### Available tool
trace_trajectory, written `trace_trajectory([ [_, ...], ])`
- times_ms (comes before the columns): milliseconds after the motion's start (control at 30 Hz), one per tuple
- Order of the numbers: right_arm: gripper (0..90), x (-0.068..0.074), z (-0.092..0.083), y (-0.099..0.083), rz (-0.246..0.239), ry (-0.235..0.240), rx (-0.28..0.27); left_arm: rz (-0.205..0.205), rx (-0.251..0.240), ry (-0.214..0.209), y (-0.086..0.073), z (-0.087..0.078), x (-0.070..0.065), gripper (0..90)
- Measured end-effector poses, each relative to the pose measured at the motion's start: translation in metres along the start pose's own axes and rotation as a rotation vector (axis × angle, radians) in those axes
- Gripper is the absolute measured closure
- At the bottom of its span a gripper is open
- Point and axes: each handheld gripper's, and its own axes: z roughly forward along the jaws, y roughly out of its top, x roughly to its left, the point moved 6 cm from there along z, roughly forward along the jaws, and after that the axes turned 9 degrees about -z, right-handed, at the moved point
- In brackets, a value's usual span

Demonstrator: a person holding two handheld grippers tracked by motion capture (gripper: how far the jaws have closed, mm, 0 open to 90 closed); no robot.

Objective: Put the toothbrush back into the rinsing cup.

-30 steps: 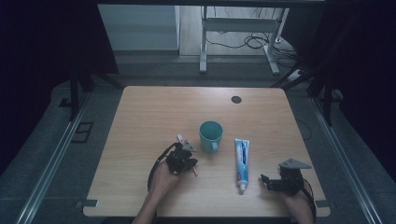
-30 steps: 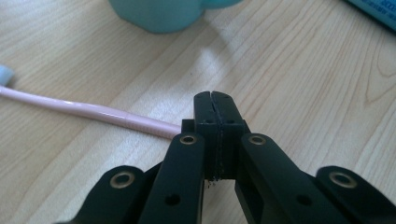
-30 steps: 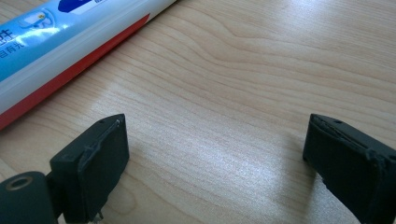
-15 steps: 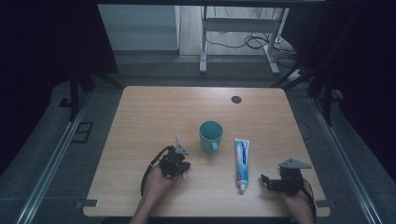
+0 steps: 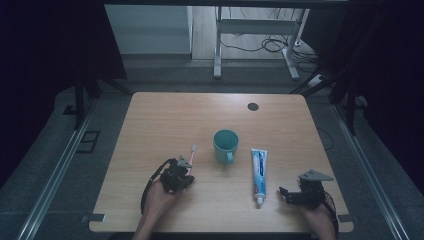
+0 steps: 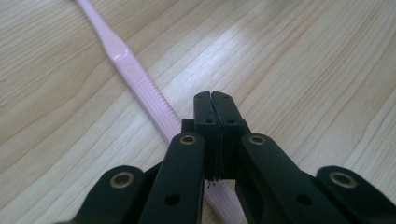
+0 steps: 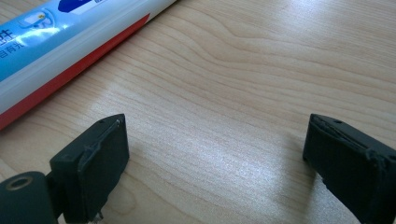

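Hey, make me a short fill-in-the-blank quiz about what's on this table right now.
1. The toothbrush lying by the left tool is ____ in colour.
2. The teal mug stands between the toothbrush and the ____.
3. The right tool has its jaws ____.

Missing words: pink; toothpaste tube; open

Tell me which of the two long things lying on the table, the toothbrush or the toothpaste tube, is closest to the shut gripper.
The pink toothbrush. It lies right beside the shut left gripper, while the toothpaste tube lies beyond the cup, near the open right gripper.
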Motion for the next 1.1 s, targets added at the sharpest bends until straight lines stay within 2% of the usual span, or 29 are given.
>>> trace_trajectory([
  [500, 6.6, 0.000, 0.000, 0.000, 0.001, 0.000, 0.001, -0.043, 0.000, 0.030, -0.012, -0.012, 0.021, 89.4],
  [733, 6.6, 0.000, 0.000, 0.000, 0.001, 0.000, 0.001, -0.041, -0.006, 0.022, -0.010, -0.013, 0.019, 88.3],
  [900, 6.6, 0.000, 0.000, 0.000, 0.001, 0.000, 0.001, -0.050, -0.010, 0.022, -0.002, -0.018, 0.020, 82.7],
  [1100, 6.6, 0.000, 0.000, 0.000, 0.001, 0.000, 0.001, -0.052, 0.037, 0.050, 0.006, -0.022, 0.029, 71.6],
])
